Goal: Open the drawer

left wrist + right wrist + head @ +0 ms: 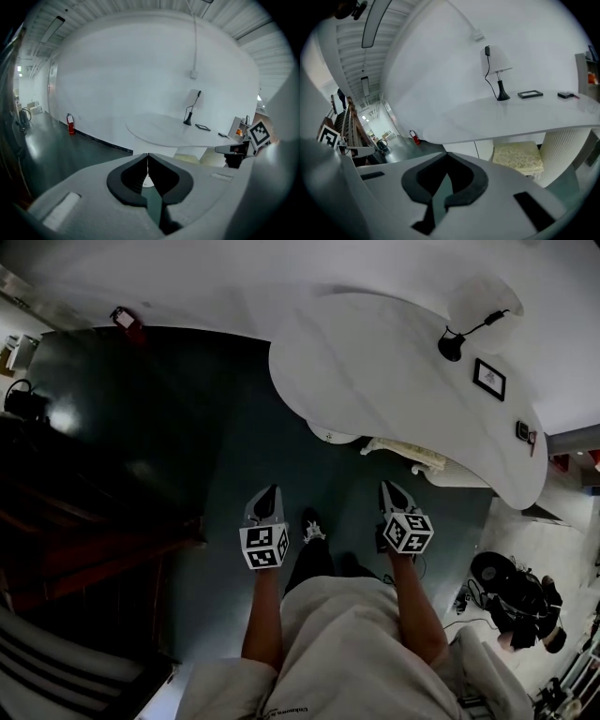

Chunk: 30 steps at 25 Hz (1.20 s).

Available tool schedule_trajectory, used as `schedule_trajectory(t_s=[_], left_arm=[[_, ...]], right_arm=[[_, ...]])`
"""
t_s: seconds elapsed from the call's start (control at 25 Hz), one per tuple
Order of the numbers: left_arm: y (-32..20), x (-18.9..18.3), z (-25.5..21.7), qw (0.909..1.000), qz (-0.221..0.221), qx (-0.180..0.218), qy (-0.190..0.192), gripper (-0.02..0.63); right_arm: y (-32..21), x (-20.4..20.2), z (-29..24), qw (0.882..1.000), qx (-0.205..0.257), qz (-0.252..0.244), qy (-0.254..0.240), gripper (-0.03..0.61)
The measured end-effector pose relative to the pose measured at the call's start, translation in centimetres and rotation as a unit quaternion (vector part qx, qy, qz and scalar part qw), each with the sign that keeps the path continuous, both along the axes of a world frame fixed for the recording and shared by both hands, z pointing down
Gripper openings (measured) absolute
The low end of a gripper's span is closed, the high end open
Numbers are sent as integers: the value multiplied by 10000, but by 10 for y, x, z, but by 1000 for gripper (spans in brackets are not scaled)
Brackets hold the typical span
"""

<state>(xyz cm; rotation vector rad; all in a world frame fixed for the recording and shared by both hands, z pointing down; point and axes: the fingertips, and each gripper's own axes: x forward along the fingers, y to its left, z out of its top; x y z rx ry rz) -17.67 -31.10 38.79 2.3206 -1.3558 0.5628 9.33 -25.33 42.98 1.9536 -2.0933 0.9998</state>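
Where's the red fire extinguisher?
In the left gripper view, the fire extinguisher stands at left on the dark floor, against the white wall.

left claw [271,491], right claw [387,487]: grey, black pads [133,177] | marker cubes [263,547]: black-white | top [347,634]: pale, perhaps white

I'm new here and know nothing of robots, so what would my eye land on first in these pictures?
First, the two shut, empty tools the person holds out over the dark floor: the left gripper and the right gripper, each bearing a cube of black-and-white squares. Ahead stands a big curved white desk with a black lamp and a picture frame on it.
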Motion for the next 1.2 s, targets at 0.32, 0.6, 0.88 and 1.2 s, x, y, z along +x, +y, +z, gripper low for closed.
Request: schedule_trajectory(t_s=[0.32, 0.6, 0.88, 1.2], left_arm=[[-28, 18, 19, 9994, 301, -170, -86, 11], [-29, 66, 3, 9993, 361, -72, 15, 11], [-19, 108, -7, 9995, 180, 210, -131, 11], [-3, 126, 25, 9974, 475, 508, -185, 11]], right_arm=[[2, 18, 9, 9994, -210, 151, 240, 15], [18, 81, -11, 9946, 112, 513, 891, 15], [21, 126, -2, 9954, 155, 137, 935, 15], [32, 136, 28, 9935, 554, 11, 994, 15]])
